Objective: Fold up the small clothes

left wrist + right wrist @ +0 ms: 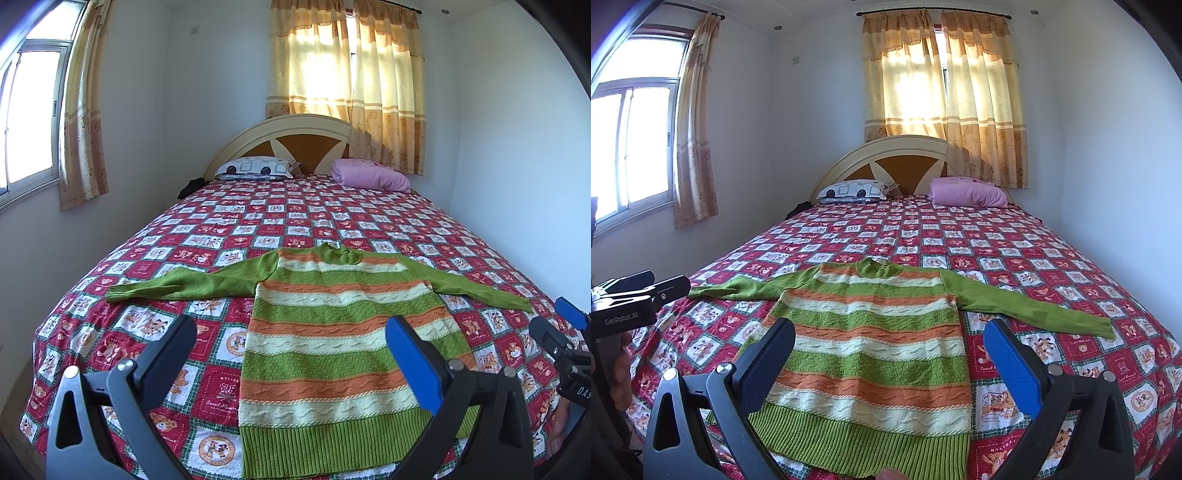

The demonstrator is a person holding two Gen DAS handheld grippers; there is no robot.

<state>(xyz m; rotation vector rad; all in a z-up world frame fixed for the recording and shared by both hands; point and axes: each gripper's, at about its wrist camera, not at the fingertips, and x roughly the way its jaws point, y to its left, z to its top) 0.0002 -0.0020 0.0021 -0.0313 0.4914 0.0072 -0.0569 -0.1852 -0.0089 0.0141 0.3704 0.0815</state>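
A small knit sweater with green, orange and cream stripes lies flat on the bed, both green sleeves spread out to the sides, hem toward me. It also shows in the right wrist view. My left gripper is open and empty, held above the sweater's lower part. My right gripper is open and empty above the sweater's lower right side. The right gripper also shows in the left wrist view at the right edge. The left gripper shows in the right wrist view at the left edge.
The bed has a red patchwork bedspread with bear prints. A patterned pillow and a pink folded blanket lie by the headboard. Walls and curtained windows surround the bed. A dark object sits at the bed's far left.
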